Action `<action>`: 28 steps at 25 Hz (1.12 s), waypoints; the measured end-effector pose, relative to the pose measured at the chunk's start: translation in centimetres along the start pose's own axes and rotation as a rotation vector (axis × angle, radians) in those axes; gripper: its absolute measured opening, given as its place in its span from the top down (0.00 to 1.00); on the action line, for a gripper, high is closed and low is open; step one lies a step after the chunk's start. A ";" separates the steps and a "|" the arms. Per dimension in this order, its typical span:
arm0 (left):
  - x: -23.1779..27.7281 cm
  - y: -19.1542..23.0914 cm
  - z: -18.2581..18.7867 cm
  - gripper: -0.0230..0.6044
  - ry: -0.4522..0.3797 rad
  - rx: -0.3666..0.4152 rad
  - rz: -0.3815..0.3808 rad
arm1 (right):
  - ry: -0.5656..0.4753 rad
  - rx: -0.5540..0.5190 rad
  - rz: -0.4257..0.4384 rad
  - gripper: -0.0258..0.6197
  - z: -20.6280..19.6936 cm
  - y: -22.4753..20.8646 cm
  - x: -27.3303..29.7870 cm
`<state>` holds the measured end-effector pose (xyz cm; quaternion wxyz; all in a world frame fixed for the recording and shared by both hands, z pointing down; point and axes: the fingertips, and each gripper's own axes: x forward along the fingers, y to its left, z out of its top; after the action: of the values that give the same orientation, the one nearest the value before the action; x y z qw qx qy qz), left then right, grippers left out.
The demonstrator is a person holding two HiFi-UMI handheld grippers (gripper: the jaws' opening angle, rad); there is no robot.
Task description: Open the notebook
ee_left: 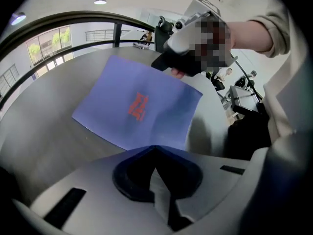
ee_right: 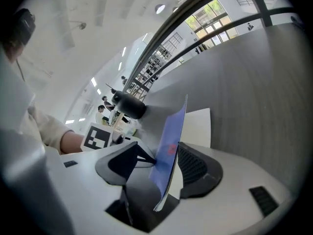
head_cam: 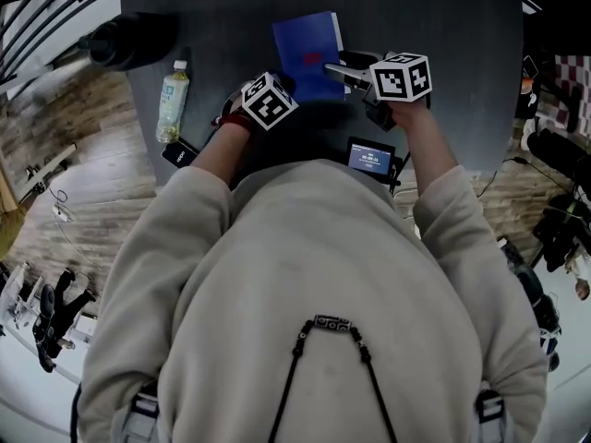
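Right claw [ee_right: 164, 158] pinched the blue cover [ee_right: 175, 126], raised above 1 white page [ee_right: 198, 126]; left claw [ee_left: 154, 152] clamped the near corner of the notebook [ee_left: 137, 106]. Opening begun, not finished.

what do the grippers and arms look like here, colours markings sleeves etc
The left gripper and right gripper both have smooth light grey plastic bodies with dark, rounded jaw pads; one pad on the right one looks ribbed. Each carries a white cube printed with black square markers, the left cube and the right cube. The arms wear loose beige sleeves.
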<state>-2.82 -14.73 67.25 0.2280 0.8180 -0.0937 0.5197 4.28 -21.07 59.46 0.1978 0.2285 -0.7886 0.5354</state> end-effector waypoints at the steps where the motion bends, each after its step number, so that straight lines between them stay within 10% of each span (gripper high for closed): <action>1: -0.1 0.1 -0.1 0.96 -0.008 -0.006 0.004 | -0.006 -0.012 0.020 0.57 0.2 1.0 0.0; 16: -3.0 0.9 -0.5 0.96 -0.173 -0.193 0.081 | -0.021 -0.107 0.163 0.57 1.7 8.4 1.2; 28: -7.2 -2.2 -3.9 0.96 -0.265 -0.273 -0.020 | -0.009 -0.177 0.192 0.57 2.5 11.2 2.3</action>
<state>-8.33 -11.52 61.59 0.3277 0.8416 -0.1841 0.3877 -4.20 -20.14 51.47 0.1615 0.1362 -0.8519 0.4793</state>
